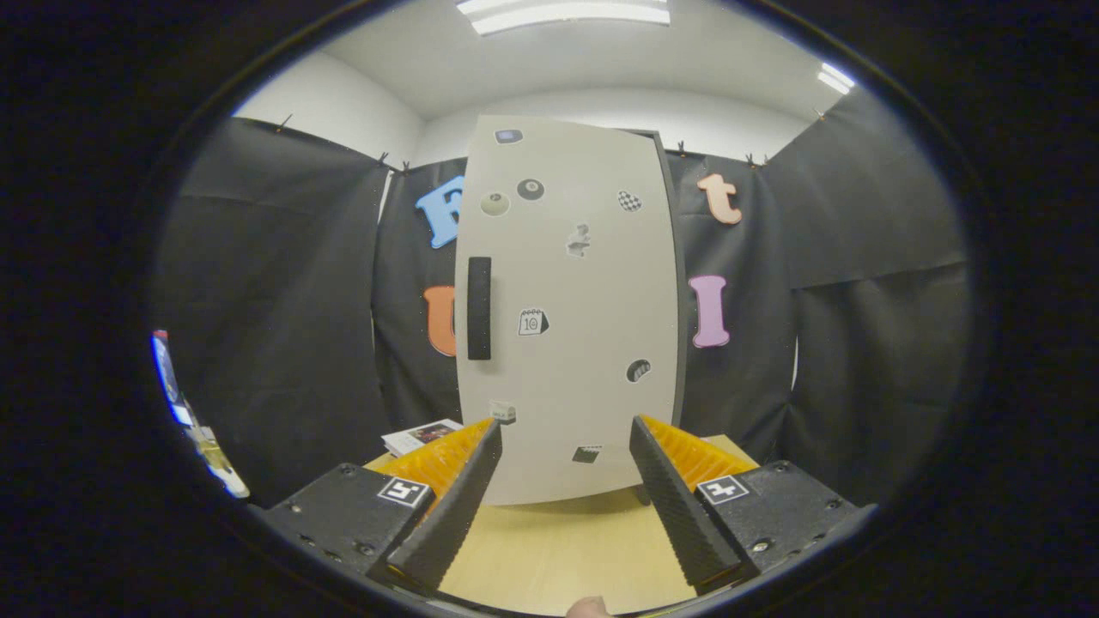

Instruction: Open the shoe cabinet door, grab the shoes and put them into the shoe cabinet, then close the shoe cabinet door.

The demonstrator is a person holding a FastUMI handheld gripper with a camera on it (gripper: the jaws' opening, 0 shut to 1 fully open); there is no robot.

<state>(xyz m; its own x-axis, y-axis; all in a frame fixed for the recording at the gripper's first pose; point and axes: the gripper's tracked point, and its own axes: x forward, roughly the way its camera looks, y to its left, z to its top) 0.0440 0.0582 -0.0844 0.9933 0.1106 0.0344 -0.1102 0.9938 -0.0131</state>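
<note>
Near: gripper is hovering over the wooden table, fingers standing wide apart, nothing between them. A fingertip of the person holding the rig is peeking in at the nearest edge.

Just beyond the fingers: the shoe cabinet is standing upright on the table, pale door facing the gripper and looking closed, a thin dark side edge showing along its right. Stickers are dotting the door face.

Key relation: the dark handle is sitting on the door's left side, long axis vertical, above and a little left of the left finger. The gripper is pointing straight at the door's lower middle, held level, fingers opening left-right, so they would straddle the vertical bar crosswise.

A booklet is lying on the table left of the cabinet's foot.

Shoes: not spotting any. A shut door fits either shoes not yet stowed or shoes already inside; cannot tell which.
</note>
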